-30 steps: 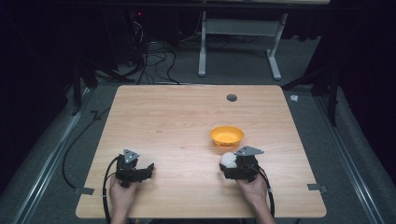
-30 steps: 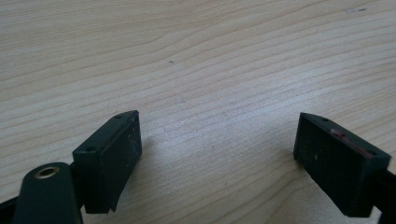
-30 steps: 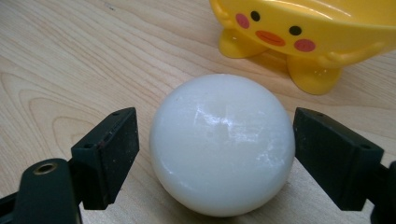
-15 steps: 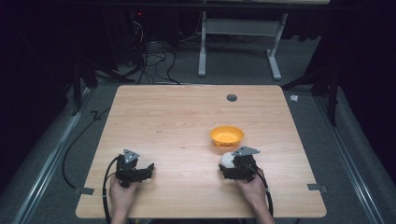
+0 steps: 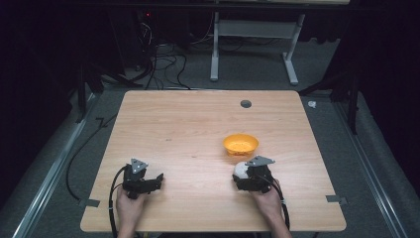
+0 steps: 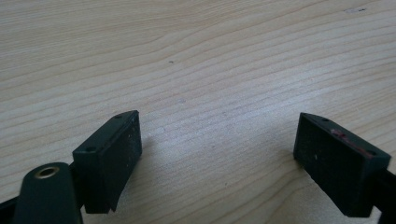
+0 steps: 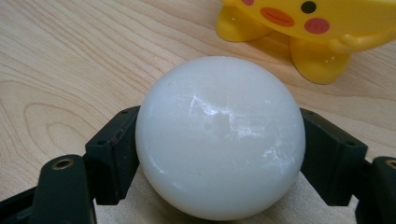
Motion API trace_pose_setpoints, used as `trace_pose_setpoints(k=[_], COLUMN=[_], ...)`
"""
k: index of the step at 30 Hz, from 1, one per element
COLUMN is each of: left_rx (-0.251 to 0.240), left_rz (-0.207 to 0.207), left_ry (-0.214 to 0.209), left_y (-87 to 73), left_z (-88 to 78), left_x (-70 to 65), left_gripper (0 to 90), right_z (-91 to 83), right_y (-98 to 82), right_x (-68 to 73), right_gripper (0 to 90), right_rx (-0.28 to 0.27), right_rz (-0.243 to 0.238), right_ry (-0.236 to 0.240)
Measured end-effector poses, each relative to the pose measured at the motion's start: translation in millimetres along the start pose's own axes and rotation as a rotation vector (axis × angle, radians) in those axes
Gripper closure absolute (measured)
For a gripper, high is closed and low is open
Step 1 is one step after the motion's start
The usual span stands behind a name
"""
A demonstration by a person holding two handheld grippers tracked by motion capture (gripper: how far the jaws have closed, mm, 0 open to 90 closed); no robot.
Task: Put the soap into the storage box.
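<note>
Ball: a white ball [image 7: 219,137] sits between the two black jaws of the right hand-held gripper [image 7: 219,154]. In the high view the ball [image 5: 241,170] is near the front of the table, on the right side.
Ball shape: it is round all over, so it has no long side and points no way. It is smooth and shiny.
Right hand-held gripper: in the high view the right hand-held gripper [image 5: 246,176] has a jaw on each side of the ball, and both jaws press on it. A hand [image 5: 266,197] holds it from behind.
Left hand-held gripper: in the high view the left hand-held gripper [image 5: 157,178] is at the front left of the table, well apart from the ball. In its own view the left hand-held gripper [image 6: 217,154] has its jaws spread wide, with bare wood between them. A hand [image 5: 130,206] holds it.
Yellow bowl: a yellow bowl [image 5: 240,144] stands just past the ball, very near it. Up close the bowl [image 7: 308,32] has short feet, a dark eye, an orange mouth and pink cheeks.
Grey spot: a small round grey spot [image 5: 245,103] lies far back on the table.
Table: the table [image 5: 178,129] is light wood with wavy lines.
Room: it is dark around the table. Behind it is a grey floor with black cables [image 5: 158,62] and a white metal stand [image 5: 252,49].
</note>
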State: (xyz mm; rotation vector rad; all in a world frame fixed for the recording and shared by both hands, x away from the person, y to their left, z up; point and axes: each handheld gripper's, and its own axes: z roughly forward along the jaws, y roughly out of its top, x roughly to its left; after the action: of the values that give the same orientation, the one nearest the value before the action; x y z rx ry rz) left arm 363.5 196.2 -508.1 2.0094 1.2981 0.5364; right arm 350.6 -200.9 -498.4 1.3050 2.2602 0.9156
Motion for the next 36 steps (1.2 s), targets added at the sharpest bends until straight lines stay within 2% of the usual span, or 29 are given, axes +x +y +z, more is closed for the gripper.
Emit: trace_pose_setpoints(k=[10, 36], left_rx=[0.000, -0.001], left_rz=[0.000, -0.001], left_ry=[0.000, -0.002], left_y=[0.0, 0.0], left_z=[0.0, 0.0], left_x=[0.0, 0.2], left_gripper=[15.7, 15.7], right_z=[-2.1, -28.0], right_y=[1.9, 15.7], right_x=[1.5, 0.5], right_gripper=[23.0, 23.1], right_rx=[-0.006, -0.053], right_rz=[0.001, -0.017], right_ry=[0.002, 0.015])
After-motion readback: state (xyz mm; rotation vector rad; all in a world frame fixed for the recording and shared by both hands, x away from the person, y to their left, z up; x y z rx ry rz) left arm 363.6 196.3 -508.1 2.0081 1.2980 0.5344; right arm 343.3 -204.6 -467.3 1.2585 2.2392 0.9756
